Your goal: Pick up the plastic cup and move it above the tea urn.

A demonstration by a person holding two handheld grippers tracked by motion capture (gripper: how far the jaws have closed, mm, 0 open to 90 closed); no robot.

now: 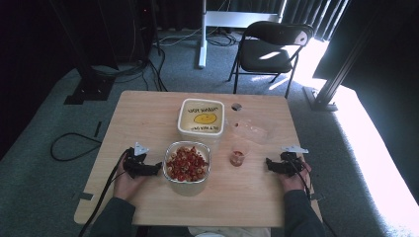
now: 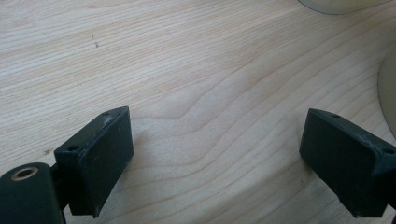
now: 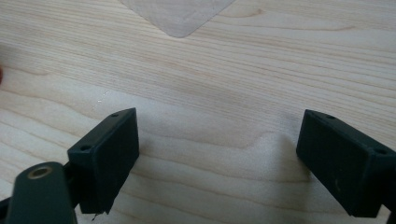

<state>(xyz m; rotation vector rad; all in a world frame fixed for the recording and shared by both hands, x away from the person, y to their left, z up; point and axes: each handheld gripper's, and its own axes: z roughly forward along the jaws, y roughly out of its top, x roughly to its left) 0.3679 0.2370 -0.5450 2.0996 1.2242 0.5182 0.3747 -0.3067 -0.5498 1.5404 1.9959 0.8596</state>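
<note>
Pale, fine-grained wooden table [image 1: 148,118] bearing a rounded clear container of red pieces [image 1: 187,165] just beside the left gripper [image 1: 157,169], jaws wide apart on nothing, a small clear cup [image 1: 237,157] near the likewise empty, open-jawed right gripper [image 1: 269,163], bare wood toward the near edge.

High view looks down toward twelve o'clock over the whole table [image 1: 148,113]; both gripper views skim close above its same wood.
</note>
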